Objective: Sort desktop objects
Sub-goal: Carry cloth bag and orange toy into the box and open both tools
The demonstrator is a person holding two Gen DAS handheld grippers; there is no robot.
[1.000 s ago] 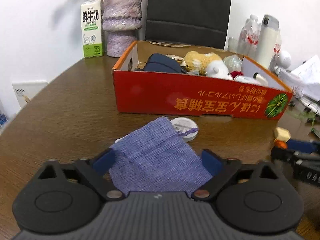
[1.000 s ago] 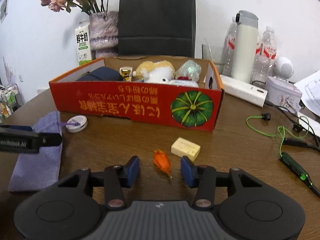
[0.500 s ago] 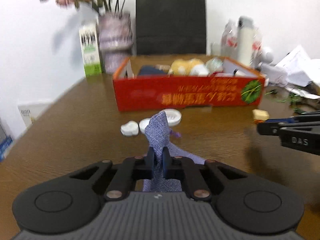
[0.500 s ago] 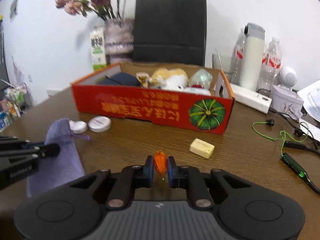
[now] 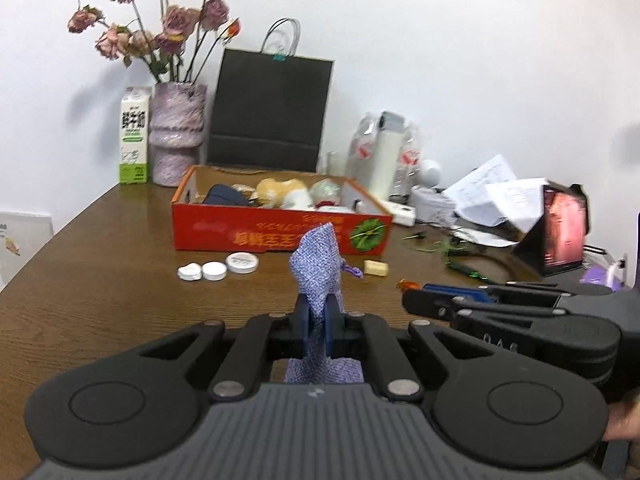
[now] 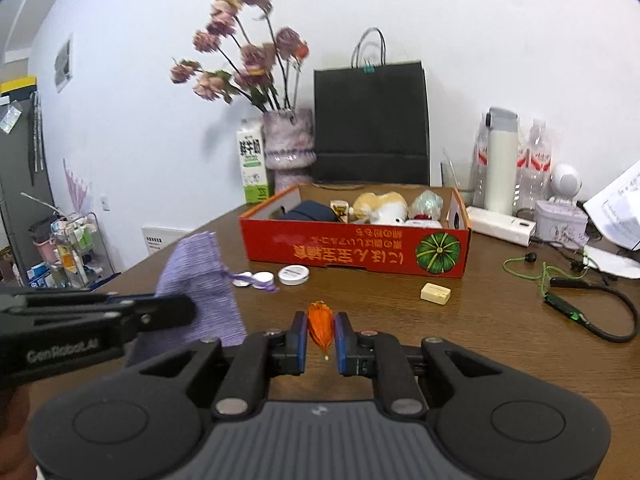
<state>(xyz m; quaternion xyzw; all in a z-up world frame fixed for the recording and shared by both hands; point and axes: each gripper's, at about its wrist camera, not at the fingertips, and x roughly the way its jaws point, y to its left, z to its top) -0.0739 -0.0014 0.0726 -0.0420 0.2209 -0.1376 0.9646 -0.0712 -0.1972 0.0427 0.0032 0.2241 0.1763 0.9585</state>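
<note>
Lifted off the counter (image 5: 100,280) since a second ago, the limp, light pouch (image 5: 318,264) hangs pinched in the left claw (image 5: 316,330) at mid-cloth, the fragile orange bit (image 6: 320,322) nipped in the right claw (image 6: 320,342), red box (image 6: 356,248) at 12 o'clock.
</note>
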